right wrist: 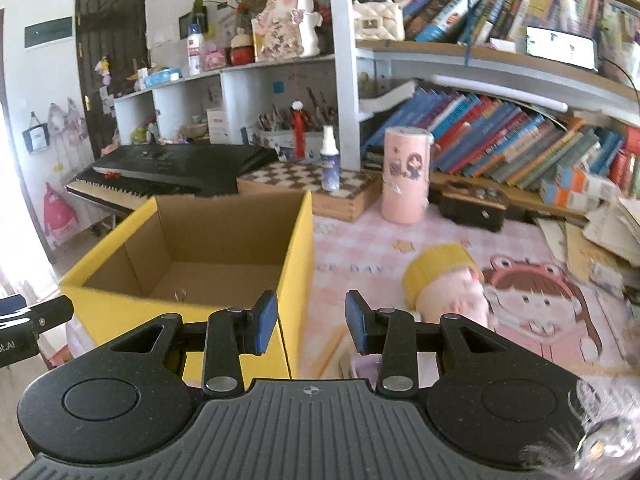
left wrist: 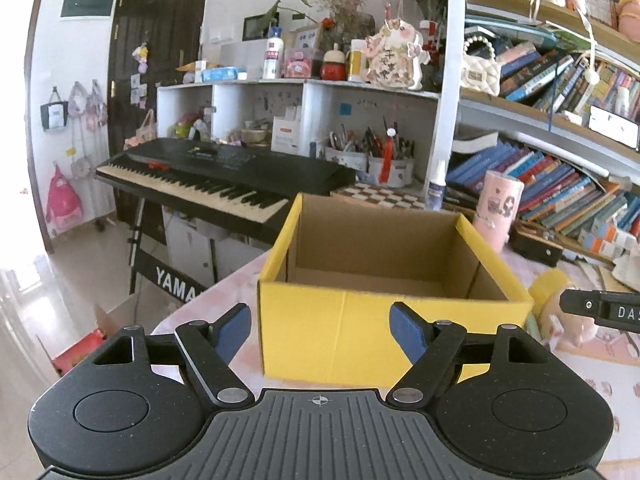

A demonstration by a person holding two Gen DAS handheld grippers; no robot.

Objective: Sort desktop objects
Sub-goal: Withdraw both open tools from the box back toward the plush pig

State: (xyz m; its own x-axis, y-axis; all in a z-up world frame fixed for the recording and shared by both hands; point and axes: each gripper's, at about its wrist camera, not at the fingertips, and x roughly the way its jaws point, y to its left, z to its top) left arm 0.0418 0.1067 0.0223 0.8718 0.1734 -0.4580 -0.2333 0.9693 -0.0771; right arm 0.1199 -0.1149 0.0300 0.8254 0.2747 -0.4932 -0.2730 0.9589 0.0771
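An open yellow cardboard box (left wrist: pixel 352 332) stands on the pink desk mat, its inside looking bare; it also shows in the right wrist view (right wrist: pixel 298 236). My left gripper (left wrist: pixel 320 330) is open and empty, close in front of the box's near wall. My right gripper (right wrist: pixel 311 320) is open and empty, just right of the box's right wall. A pink plush toy with a yellow hat (right wrist: pixel 448 280) lies on the mat ahead and right of it. A small purple object (right wrist: pixel 366 364) shows below the right fingers, partly hidden.
A pink cylinder (right wrist: pixel 406 176), a spray bottle (right wrist: pixel 330 160) on a chequered wooden box (right wrist: pixel 308 188) and a black case (right wrist: pixel 474 204) stand at the back. Bookshelves (right wrist: pixel 500 132) fill the right. A keyboard piano (left wrist: pixel 216 180) stands beyond the desk's left edge. Papers (right wrist: pixel 612 232) are piled far right.
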